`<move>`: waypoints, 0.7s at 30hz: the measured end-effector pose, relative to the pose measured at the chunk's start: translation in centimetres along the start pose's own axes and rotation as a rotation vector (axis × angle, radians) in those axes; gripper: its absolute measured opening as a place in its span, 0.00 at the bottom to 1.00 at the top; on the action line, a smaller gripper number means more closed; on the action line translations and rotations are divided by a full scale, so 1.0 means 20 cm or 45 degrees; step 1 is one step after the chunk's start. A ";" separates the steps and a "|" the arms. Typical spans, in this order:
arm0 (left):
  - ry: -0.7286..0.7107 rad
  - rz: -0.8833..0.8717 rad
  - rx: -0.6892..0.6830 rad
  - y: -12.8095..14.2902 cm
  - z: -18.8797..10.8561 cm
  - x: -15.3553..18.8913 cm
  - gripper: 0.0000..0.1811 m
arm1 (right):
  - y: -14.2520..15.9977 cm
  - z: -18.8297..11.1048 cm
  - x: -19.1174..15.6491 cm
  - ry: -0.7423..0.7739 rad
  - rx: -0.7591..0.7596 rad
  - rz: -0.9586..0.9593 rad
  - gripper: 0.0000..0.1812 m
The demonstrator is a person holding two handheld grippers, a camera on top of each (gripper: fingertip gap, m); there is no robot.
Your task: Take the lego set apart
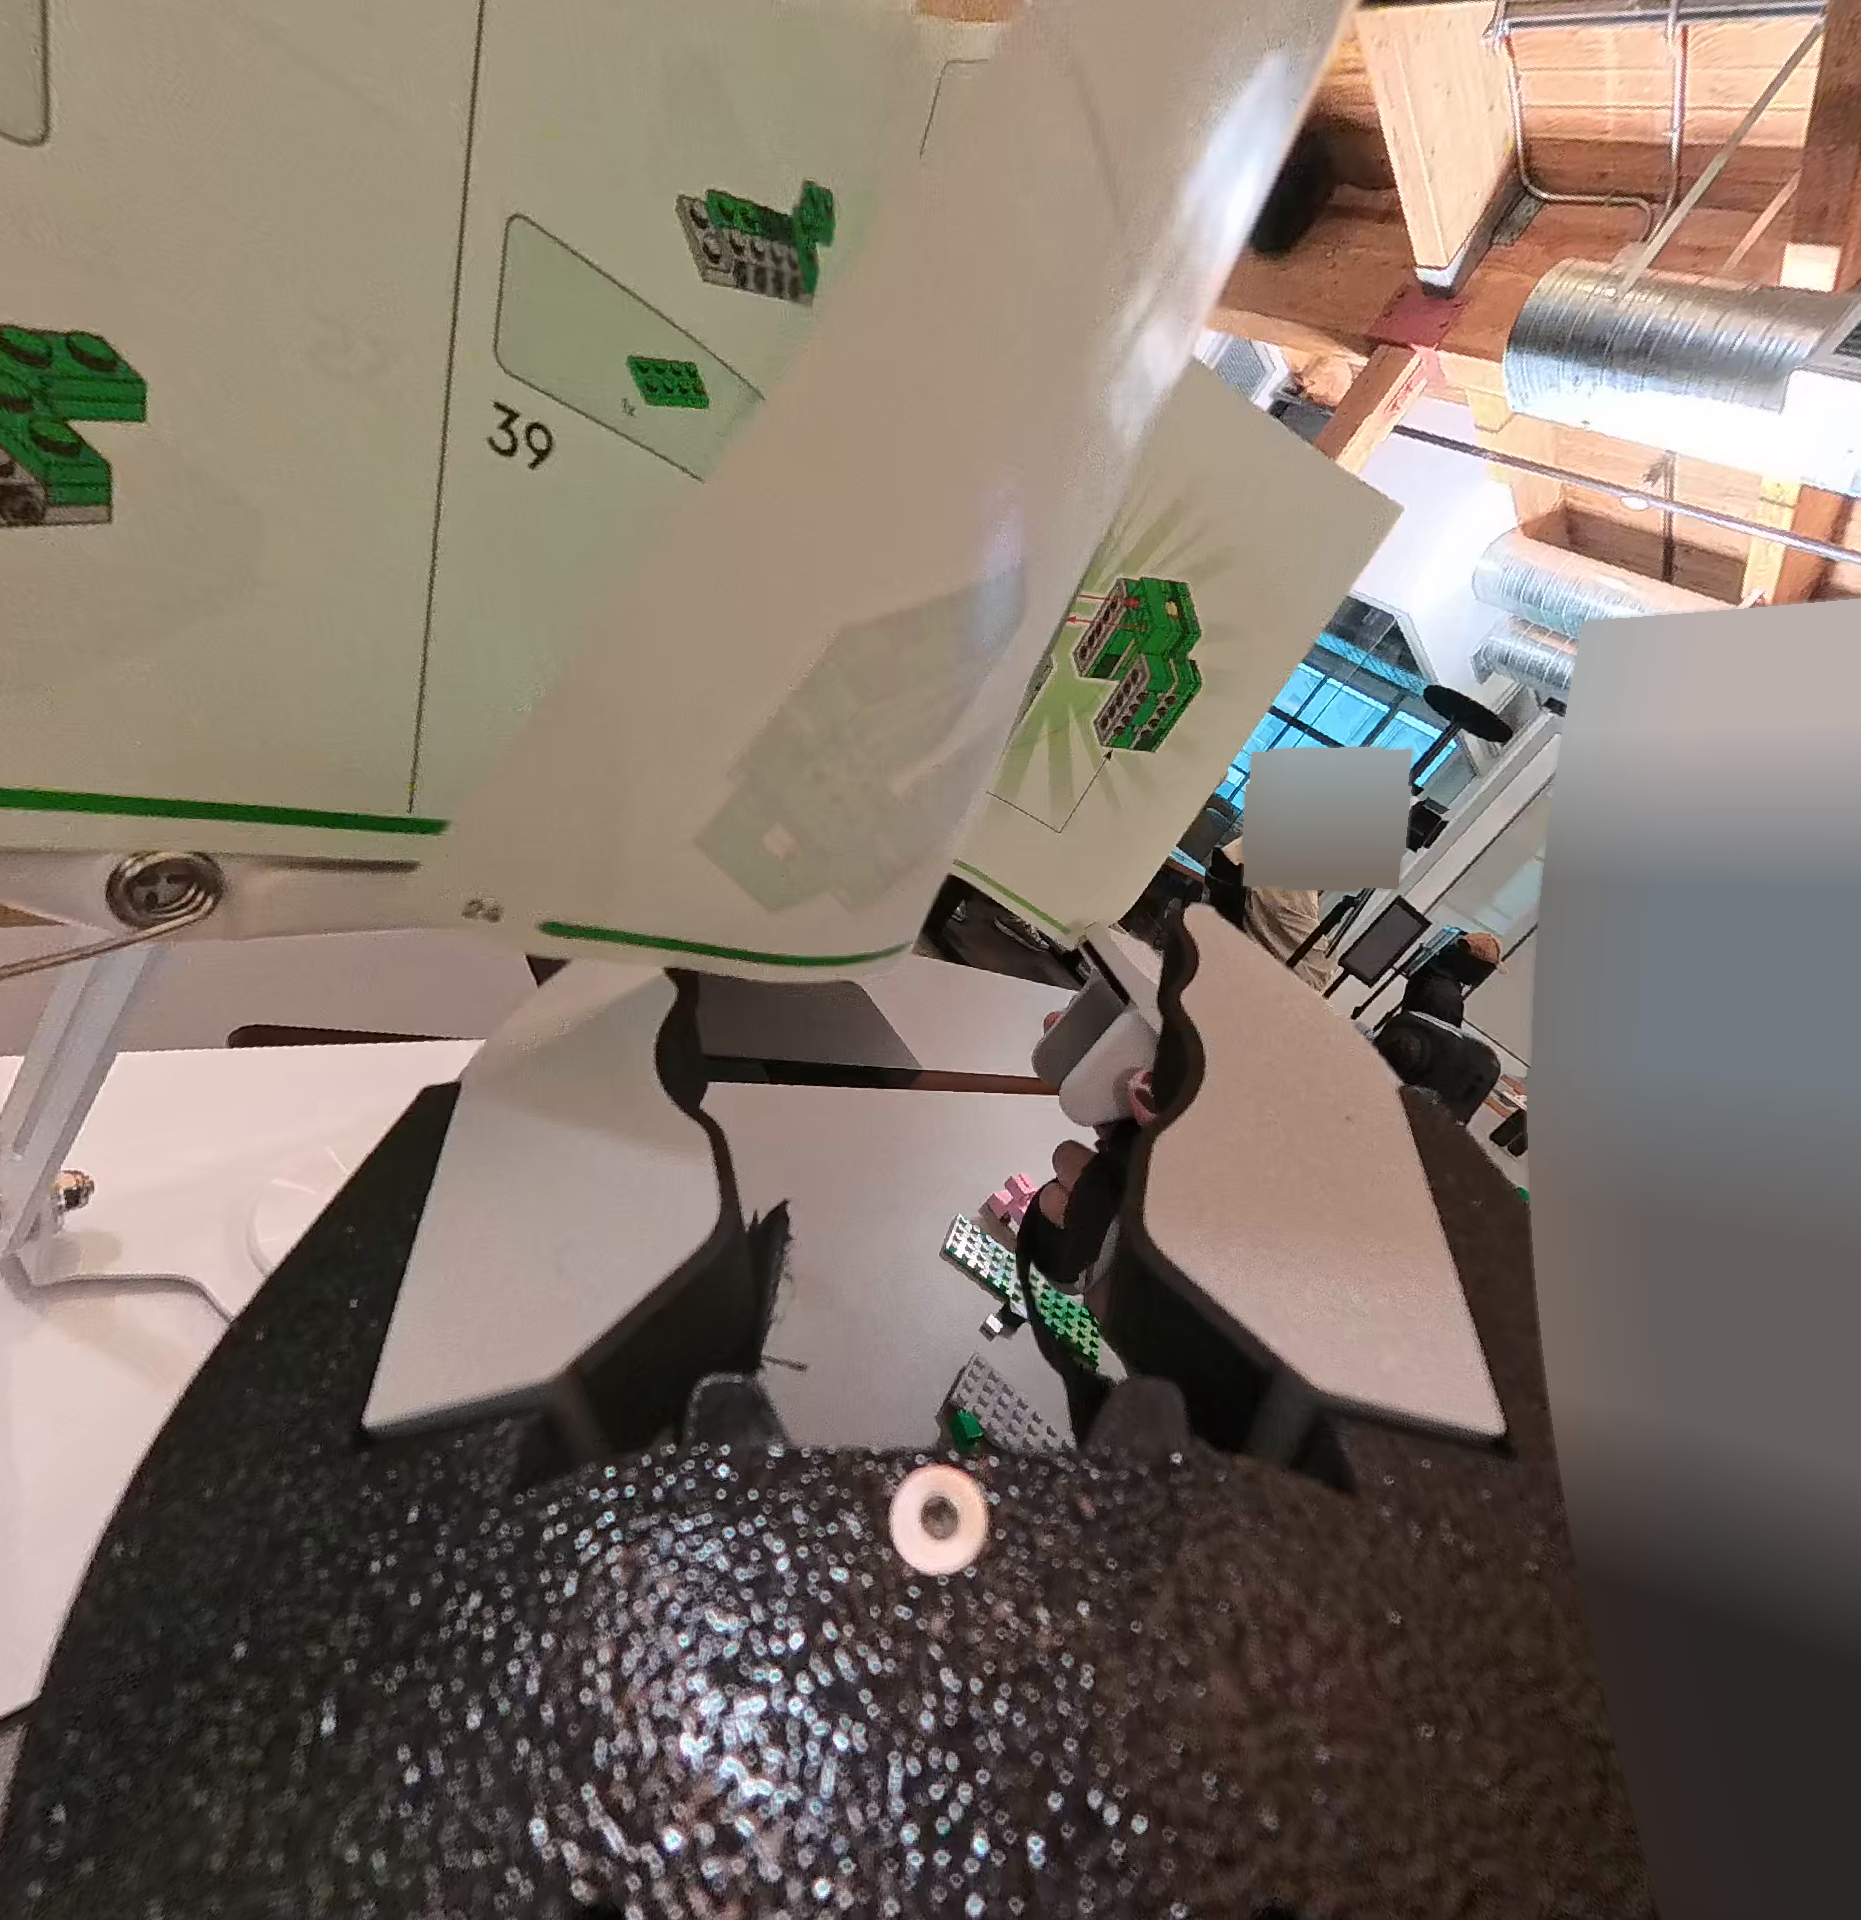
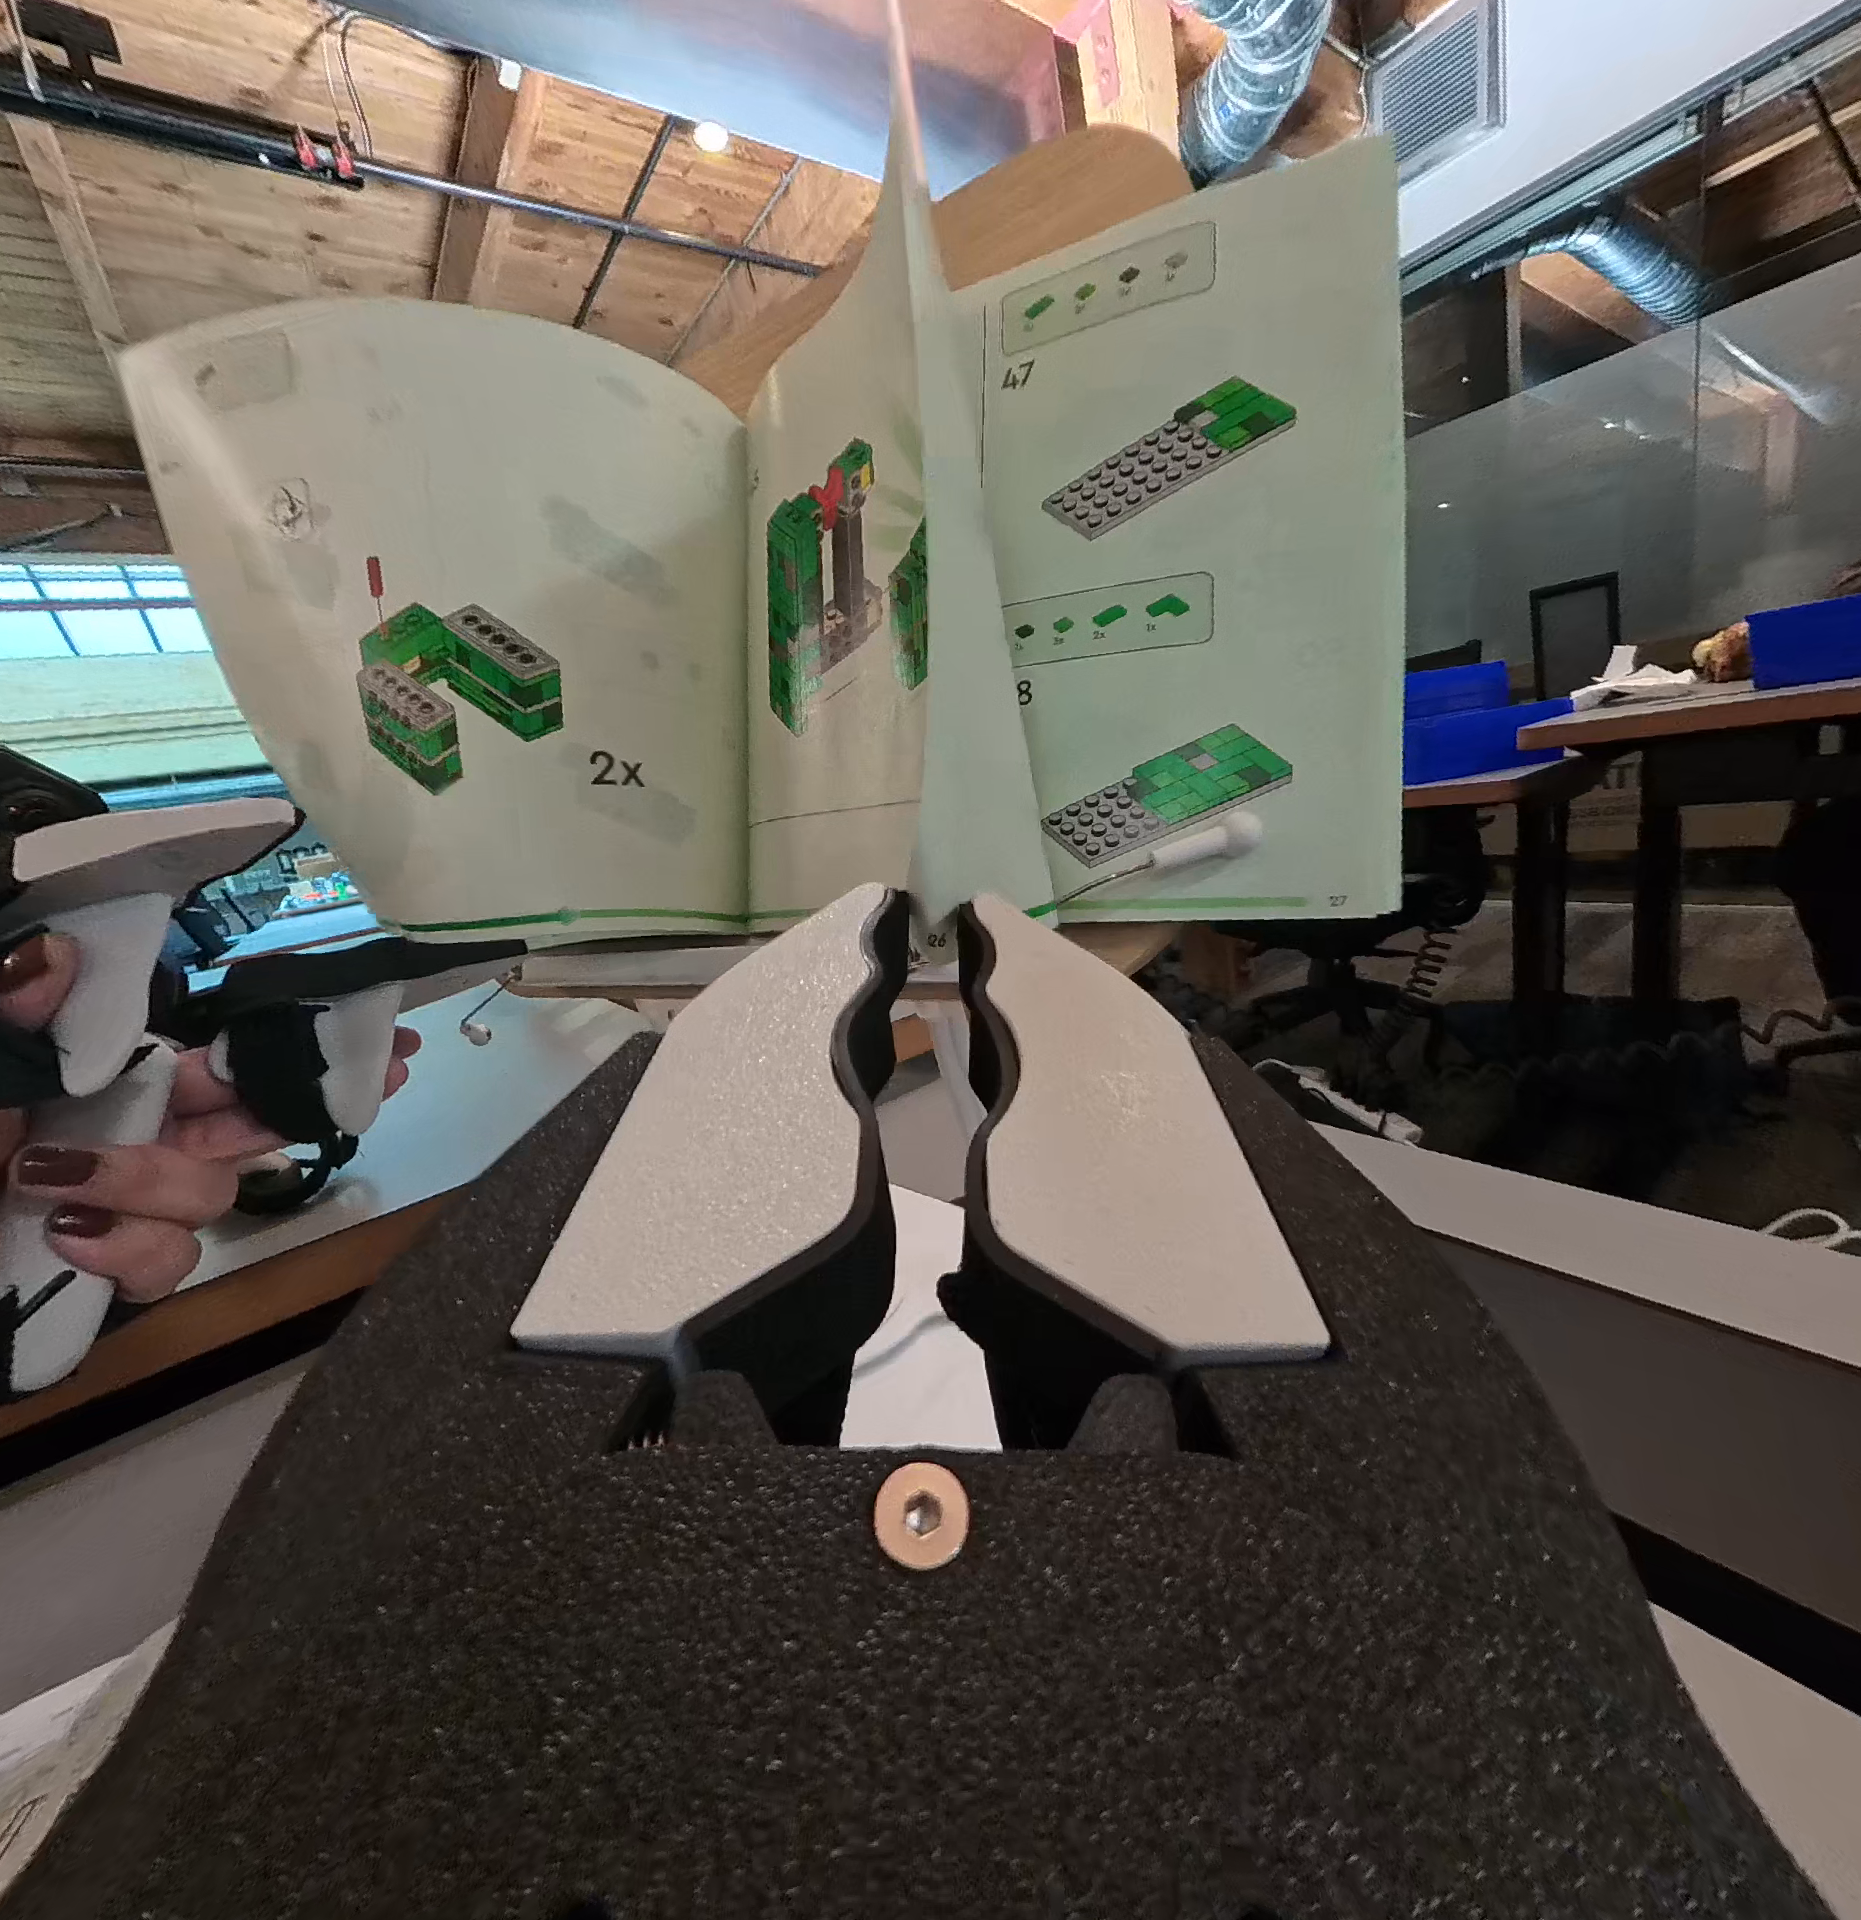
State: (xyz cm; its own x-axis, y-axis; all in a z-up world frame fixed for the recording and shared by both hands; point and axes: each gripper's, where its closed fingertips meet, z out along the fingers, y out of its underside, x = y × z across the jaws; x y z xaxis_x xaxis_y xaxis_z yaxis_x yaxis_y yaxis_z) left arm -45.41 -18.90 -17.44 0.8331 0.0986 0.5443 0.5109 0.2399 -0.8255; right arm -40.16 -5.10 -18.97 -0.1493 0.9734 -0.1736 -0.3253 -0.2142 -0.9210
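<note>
An open instruction booklet (image 2: pixel 552 623) stands upright on a stand, its pages showing green and grey builds. My right gripper (image 2: pixel 928 912) is shut on the bottom edge of one page (image 2: pixel 957 727), which stands edge-on between its fingers. My left gripper (image 1: pixel 931 966) is open and empty just below the booklet's lower edge (image 1: pixel 718 951). Between its fingers, down on the table, lie a green studded plate (image 1: pixel 1056 1314), a grey plate (image 1: pixel 1009 1397) and a small pink piece (image 1: pixel 1014 1195).
The stand's metal spring clip (image 1: pixel 162 888) and white leg (image 1: pixel 53 1122) are at the left. A hand (image 2: pixel 126 1174) grips the left gripper's handle. Blue bins (image 2: pixel 1477 717), tables and chairs stand at the far right. A coiled cable (image 2: pixel 1425 987) hangs behind the booklet. One gripper's finger ends stand about 15 cm off the other's.
</note>
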 end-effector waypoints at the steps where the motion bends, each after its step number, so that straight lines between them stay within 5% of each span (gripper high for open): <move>1: -0.003 -0.005 0.003 0.00 0.00 0.00 0.47 | 0.01 0.00 0.00 0.004 -0.003 -0.004 0.05; 21: -0.024 -0.054 0.007 0.00 -0.01 -0.04 0.47 | 0.01 0.01 0.00 0.007 -0.007 0.001 0.04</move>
State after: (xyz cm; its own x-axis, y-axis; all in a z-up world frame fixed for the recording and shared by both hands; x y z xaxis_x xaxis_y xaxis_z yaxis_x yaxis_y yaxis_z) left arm -46.03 -19.22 -17.95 0.8066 0.1062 0.5815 0.5444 0.2498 -0.8008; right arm -40.38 -5.22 -19.19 -0.1442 0.9737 -0.1766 -0.3200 -0.2148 -0.9228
